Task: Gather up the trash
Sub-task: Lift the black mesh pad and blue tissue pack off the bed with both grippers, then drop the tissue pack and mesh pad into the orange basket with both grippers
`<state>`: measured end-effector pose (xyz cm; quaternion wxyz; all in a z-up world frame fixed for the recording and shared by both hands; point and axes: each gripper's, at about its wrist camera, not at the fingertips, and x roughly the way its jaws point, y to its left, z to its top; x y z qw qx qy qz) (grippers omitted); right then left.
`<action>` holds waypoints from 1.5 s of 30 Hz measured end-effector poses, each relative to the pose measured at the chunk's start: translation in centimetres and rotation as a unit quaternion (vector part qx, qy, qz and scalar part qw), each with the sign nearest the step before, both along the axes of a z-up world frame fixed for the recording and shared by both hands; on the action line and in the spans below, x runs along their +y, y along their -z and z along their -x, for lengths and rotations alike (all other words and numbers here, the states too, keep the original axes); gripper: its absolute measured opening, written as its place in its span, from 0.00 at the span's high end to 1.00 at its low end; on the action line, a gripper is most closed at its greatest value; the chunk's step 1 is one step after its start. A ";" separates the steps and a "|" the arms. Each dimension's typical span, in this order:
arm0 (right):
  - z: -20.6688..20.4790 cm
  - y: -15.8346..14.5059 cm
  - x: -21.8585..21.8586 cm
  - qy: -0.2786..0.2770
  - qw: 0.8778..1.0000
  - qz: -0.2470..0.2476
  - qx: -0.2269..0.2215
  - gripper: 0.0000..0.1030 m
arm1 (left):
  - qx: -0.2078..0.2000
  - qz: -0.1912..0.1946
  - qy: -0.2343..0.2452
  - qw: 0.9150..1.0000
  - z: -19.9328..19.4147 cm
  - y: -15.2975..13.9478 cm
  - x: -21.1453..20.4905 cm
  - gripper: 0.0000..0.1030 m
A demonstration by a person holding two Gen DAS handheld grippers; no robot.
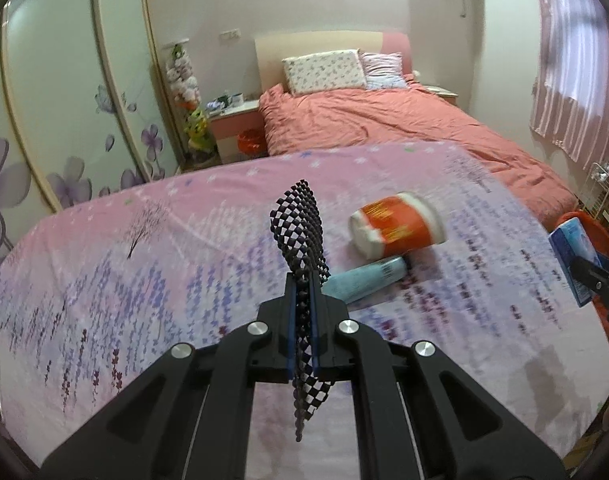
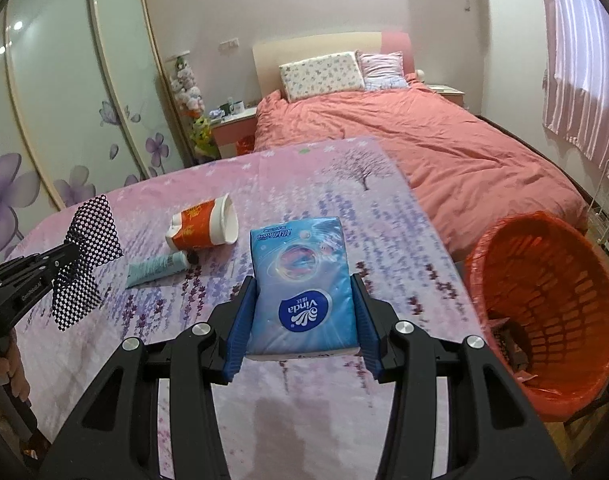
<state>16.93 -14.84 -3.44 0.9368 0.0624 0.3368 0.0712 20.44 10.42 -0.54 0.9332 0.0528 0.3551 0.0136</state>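
My left fingers (image 1: 303, 280) clenched on black mesh scrap (image 1: 300, 220), lifted above table (image 1: 104, 280). My right fingers (image 2: 304, 292) grasping blue tissue pack (image 2: 302, 280), near red bin (image 2: 544, 300). Crushed cup (image 2: 202, 226), teal tube (image 2: 156, 266) lying on table, touching.

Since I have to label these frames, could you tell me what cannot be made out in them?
- Orange bin: the right wrist view shows scraps at its bottom, too dark to identify; the left wrist view cuts it at the edge.
- Paper cup: print blurred by motion in the left wrist view, too small in the right.
- Light blue tube: label too small.
- Nightstand items: too small.
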 end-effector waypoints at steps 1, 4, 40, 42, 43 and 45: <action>0.1 -0.2 -0.5 0.004 1.000 -0.002 -0.003 0.54 | -0.003 -0.001 0.006 1.000 0.0 -0.4 -0.6 0.93; 0.5 -0.7 -1.5 0.012 1.000 -0.007 -0.010 0.54 | -0.013 -0.003 0.023 1.000 0.2 -1.2 -2.6 0.93; 2.7 0.5 -22.0 0.217 0.975 -0.048 -0.031 0.54 | 0.036 0.156 0.322 0.933 -2.3 0.2 -35.6 0.93; 2.7 0.8 -22.5 0.221 0.973 -0.054 -0.030 0.54 | 0.040 0.153 0.325 0.932 -2.6 0.7 -36.7 0.93; 2.8 0.9 -22.8 0.223 0.973 -0.057 -0.030 0.54 | 0.044 0.150 0.325 0.933 -2.9 1.0 -37.3 0.91; 2.5 1.2 -23.2 0.224 0.972 -0.063 -0.028 0.53 | 0.048 0.142 0.314 0.938 -3.3 1.8 -37.9 0.82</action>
